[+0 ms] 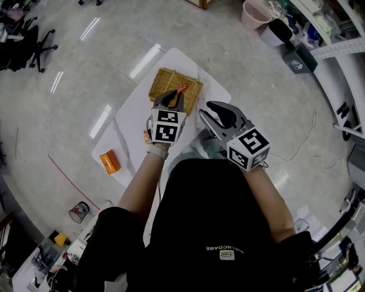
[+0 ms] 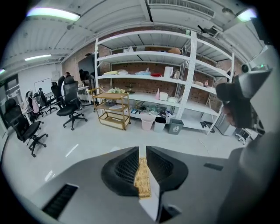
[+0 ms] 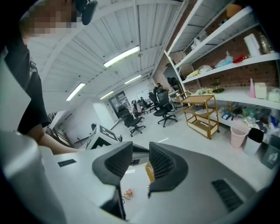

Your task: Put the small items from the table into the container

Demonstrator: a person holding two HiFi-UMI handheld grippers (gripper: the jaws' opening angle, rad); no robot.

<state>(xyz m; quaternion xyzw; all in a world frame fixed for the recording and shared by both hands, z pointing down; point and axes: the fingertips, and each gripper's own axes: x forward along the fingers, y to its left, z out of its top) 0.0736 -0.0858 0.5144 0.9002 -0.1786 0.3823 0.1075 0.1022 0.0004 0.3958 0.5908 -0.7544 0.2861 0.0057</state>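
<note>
A woven wicker basket (image 1: 165, 81) sits on the far part of the white table (image 1: 134, 114). My left gripper (image 1: 173, 98) hangs over the basket's near edge. Its jaws stand a narrow slit apart with nothing between them, and the basket (image 2: 142, 177) shows through the slit. A small orange-red item (image 1: 181, 88) lies just past the left gripper's tips, seemingly in the basket. My right gripper (image 1: 210, 116) is to the right, above the table's near edge, open and empty. In the right gripper view a small reddish item (image 3: 128, 193) lies on the table below its jaws.
An orange box (image 1: 109, 162) lies near the table's left corner. A mesh bin (image 1: 80, 212) stands on the floor at lower left and a pink bucket (image 1: 255, 12) by the shelves at the top. Office chairs (image 2: 70, 105) and a wooden cart (image 2: 111, 109) stand farther off.
</note>
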